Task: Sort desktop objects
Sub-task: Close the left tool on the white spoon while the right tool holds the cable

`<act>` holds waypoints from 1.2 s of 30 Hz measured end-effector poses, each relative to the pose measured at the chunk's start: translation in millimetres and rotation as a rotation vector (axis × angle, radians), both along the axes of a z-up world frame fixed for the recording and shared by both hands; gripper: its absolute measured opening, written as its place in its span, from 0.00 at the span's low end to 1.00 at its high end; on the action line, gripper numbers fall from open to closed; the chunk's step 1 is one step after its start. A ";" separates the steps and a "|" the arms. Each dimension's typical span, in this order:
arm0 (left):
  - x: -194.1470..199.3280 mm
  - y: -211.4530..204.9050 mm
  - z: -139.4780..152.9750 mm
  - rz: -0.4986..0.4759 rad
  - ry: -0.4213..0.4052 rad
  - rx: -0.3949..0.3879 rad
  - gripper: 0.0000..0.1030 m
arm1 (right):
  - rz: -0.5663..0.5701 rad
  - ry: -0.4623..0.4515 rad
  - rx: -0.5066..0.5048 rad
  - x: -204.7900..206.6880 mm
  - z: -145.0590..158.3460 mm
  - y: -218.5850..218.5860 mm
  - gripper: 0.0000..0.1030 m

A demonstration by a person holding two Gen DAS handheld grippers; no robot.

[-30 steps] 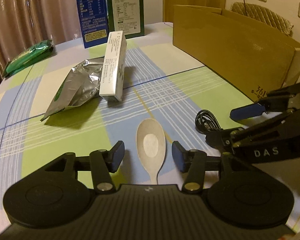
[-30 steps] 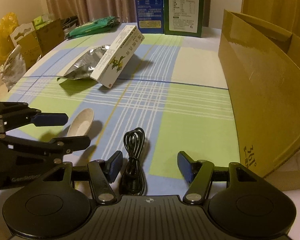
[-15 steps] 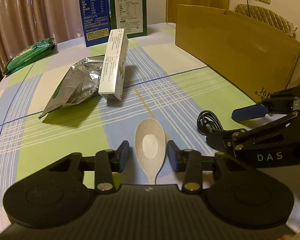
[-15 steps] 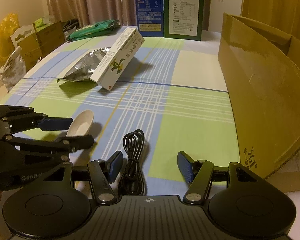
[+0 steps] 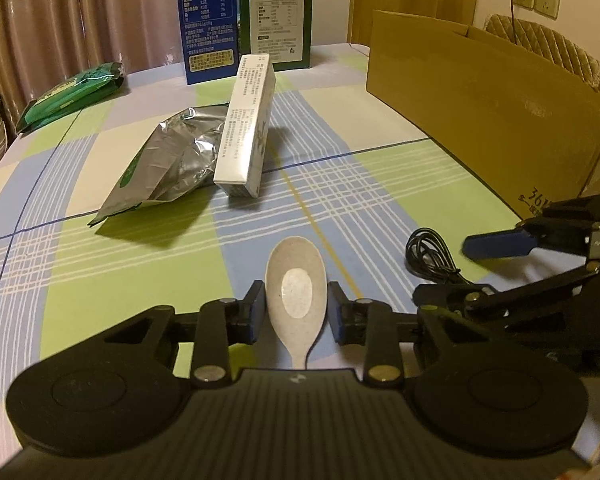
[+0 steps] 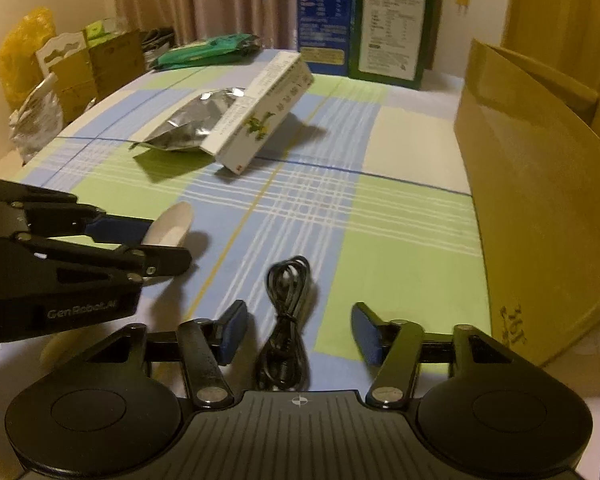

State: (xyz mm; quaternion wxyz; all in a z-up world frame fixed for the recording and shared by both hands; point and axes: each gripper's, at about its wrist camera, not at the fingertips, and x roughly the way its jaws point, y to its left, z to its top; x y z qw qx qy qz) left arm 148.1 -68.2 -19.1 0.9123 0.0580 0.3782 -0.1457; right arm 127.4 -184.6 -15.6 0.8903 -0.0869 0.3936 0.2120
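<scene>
Near the worktop's front edge, the left tool is clamping its blue pads on the bowl of a pale spoon lying flat there. Just right of it, the right tool is closing around a coiled black cable, pads not touching it. A cardboard box is standing along the right edge.

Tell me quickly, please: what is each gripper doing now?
Left gripper: shut on the spoon.
Right gripper: closing around the black cable, pads not touching it yet.
</scene>
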 end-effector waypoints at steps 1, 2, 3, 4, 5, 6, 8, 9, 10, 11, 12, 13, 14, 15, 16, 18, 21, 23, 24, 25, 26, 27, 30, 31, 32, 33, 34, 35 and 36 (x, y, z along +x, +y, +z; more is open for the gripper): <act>-0.2 0.1 0.2 -0.001 0.000 -0.001 0.26 | 0.010 -0.005 -0.004 -0.9 -0.1 1.6 0.43; -0.3 0.1 0.5 -0.003 0.000 -0.002 0.26 | 0.022 -0.013 -0.016 -2.3 0.1 4.2 0.40; -0.4 0.2 0.8 -0.004 0.000 -0.002 0.26 | 0.034 -0.023 -0.029 -4.2 0.3 7.1 0.39; -0.8 0.6 0.8 -0.004 -0.001 -0.004 0.26 | 0.038 -0.026 -0.034 -4.9 0.0 8.6 0.36; -0.9 0.9 0.8 -0.003 0.000 -0.007 0.26 | 0.038 -0.025 -0.032 -5.3 -0.4 8.9 0.35; -1.1 1.1 1.0 -0.003 0.001 -0.010 0.26 | 0.033 -0.018 -0.023 -4.9 -0.7 8.3 0.35; -1.1 0.7 1.5 -0.003 0.001 -0.013 0.26 | 0.015 -0.001 0.005 -3.0 -1.3 5.2 0.33; -1.4 0.4 2.0 -0.003 0.000 -0.016 0.26 | 0.015 -0.002 0.004 -2.5 -1.0 4.6 0.32; -1.7 0.2 2.6 -0.004 -0.001 -0.017 0.26 | 0.015 -0.004 0.001 -2.7 -0.9 4.8 0.30; -1.6 -0.1 3.1 -0.005 -0.002 -0.018 0.26 | 0.013 -0.005 0.001 -3.0 -0.8 4.8 0.25; -1.9 -0.5 3.7 -0.007 -0.003 -0.019 0.26 | 0.015 -0.006 -0.001 -3.4 -0.4 5.6 0.22; -1.8 -0.9 4.0 -0.008 -0.004 -0.020 0.26 | 0.024 -0.011 -0.011 -4.3 -0.1 7.2 0.14; -1.8 -1.2 4.3 -0.009 -0.005 -0.021 0.26 | 0.039 -0.017 -0.027 -5.4 0.0 10.3 0.10; -1.9 -1.3 4.9 -0.009 -0.007 -0.022 0.26 | 0.052 -0.024 -0.047 -6.6 0.4 13.2 0.10; -2.1 -1.4 5.9 -0.009 -0.009 -0.023 0.26 | 0.061 -0.027 -0.060 -6.6 0.9 15.1 0.10; -2.7 -1.5 7.6 -0.009 -0.015 -0.025 0.26 | 0.050 -0.008 -0.035 -3.6 1.0 11.3 0.10; -3.2 -0.4 9.3 -0.007 -0.017 -0.033 0.26 | 0.028 0.003 -0.004 -1.8 1.1 6.2 0.10; -3.0 -0.2 10.5 -0.007 -0.020 -0.037 0.26 | 0.022 -0.010 0.016 -2.4 5.3 5.1 0.10; -3.1 -0.2 11.3 -0.008 -0.022 -0.040 0.26 | 0.020 -0.020 0.022 -2.6 7.8 5.1 0.10; -3.3 -0.3 12.2 -0.008 -0.024 -0.042 0.26 | 0.016 -0.031 0.033 -2.6 11.2 4.9 0.10; -3.0 0.0 13.0 -0.008 -0.025 -0.045 0.26 | 0.011 -0.040 0.042 -3.0 14.5 4.5 0.10; -3.1 0.4 13.8 -0.007 -0.026 -0.048 0.26 | 0.006 -0.053 0.054 -3.0 18.5 3.7 0.10; -3.2 1.9 16.9 -0.003 -0.028 -0.057 0.26 | -0.007 -0.072 0.085 -1.7 28.2 1.2 0.10; -3.5 2.3 17.8 -0.001 -0.029 -0.059 0.26 | -0.012 -0.073 0.094 -0.2 30.7 0.5 0.10; -3.7 2.7 18.6 0.001 -0.030 -0.061 0.26 | -0.016 -0.075 0.100 1.0 32.5 -0.1 0.10; -3.7 3.1 19.3 0.003 -0.030 -0.063 0.26 | -0.019 -0.076 0.103 2.1 33.6 -0.4 0.10; -4.0 3.3 19.8 0.005 -0.029 -0.065 0.26 | -0.020 -0.073 0.106 3.3 34.3 -0.5 0.10; -3.8 3.2 20.4 0.007 -0.027 -0.067 0.26 | -0.020 -0.072 0.106 3.4 34.5 -0.4 0.10; -3.7 3.4 21.0 0.010 -0.024 -0.071 0.26 | -0.018 -0.072 0.106 3.3 34.7 0.1 0.10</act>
